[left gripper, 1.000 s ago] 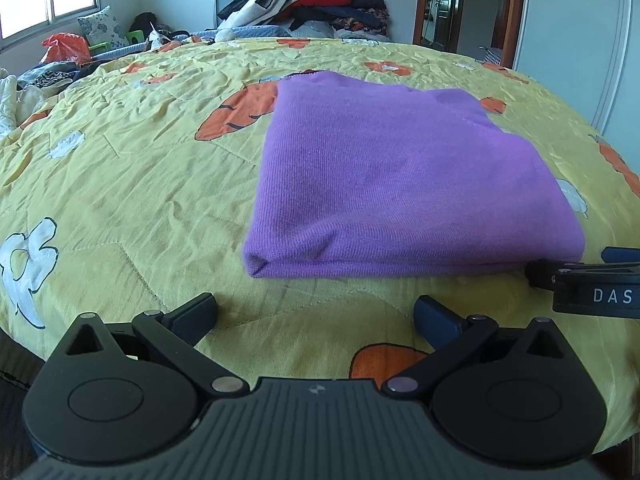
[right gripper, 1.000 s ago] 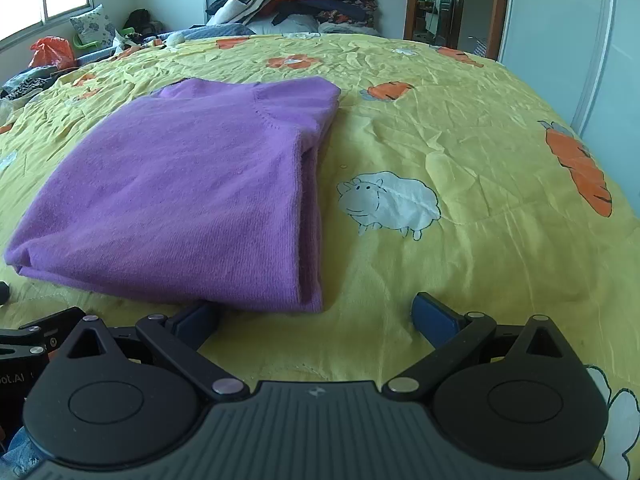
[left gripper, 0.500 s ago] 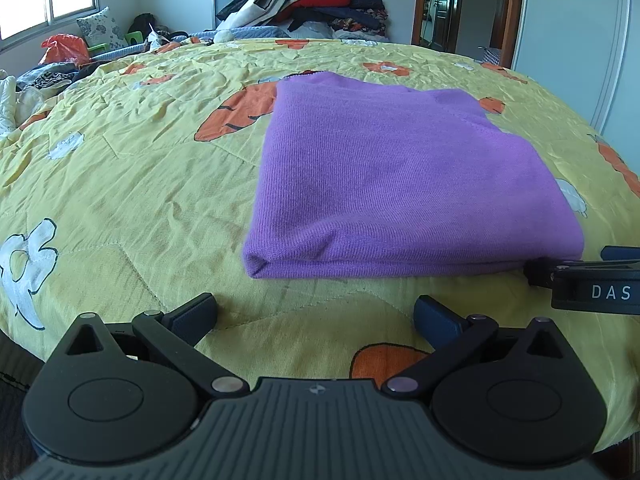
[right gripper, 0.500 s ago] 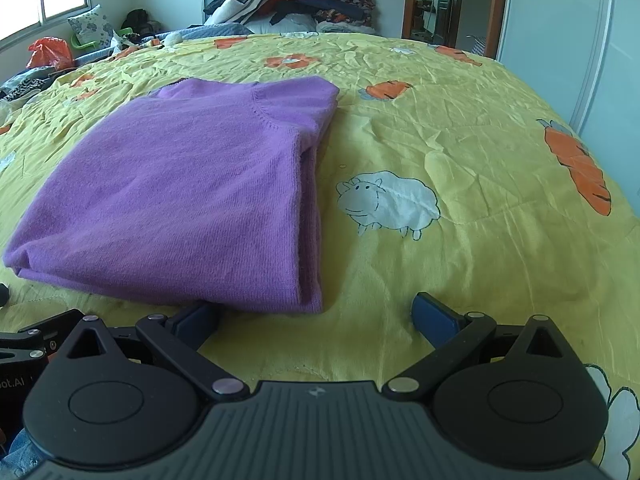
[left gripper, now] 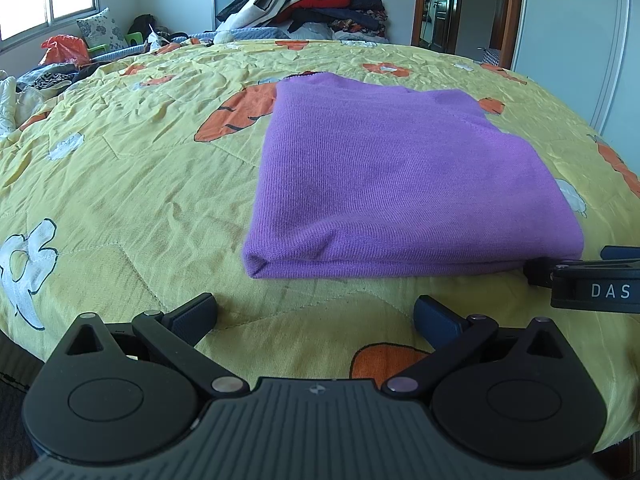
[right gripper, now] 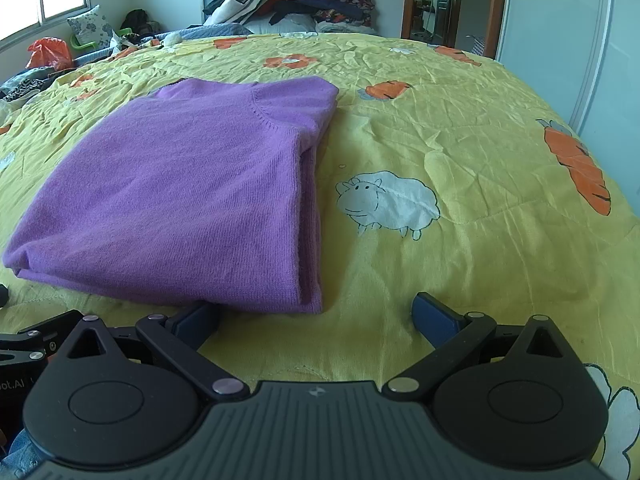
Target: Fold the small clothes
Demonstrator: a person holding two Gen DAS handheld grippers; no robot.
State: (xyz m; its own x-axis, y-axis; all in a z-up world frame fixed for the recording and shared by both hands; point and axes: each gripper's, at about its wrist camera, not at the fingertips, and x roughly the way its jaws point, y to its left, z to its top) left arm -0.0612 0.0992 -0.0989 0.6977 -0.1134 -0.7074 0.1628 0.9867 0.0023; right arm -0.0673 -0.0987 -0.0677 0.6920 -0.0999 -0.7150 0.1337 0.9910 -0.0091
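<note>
Left tongs and right tongs, both spread wide and holding nothing, poised low over the bed's near edge. The purple sweater lies folded into a compact rectangle on the yellow bedspread, just ahead of both tools. The left tongs face its rounded fold edge; the right tongs sit at its near right corner, one finger touching or just under the hem. This low, open stance suggests either a grip on the near edge for a further fold, or a fold just finished. The knit is fine-ribbed, soft and thick, with stacked layers visible along its right side. The quilted, wrinkled bedspread bears carrot and sheep prints. A clothes heap lies beyond.
</note>
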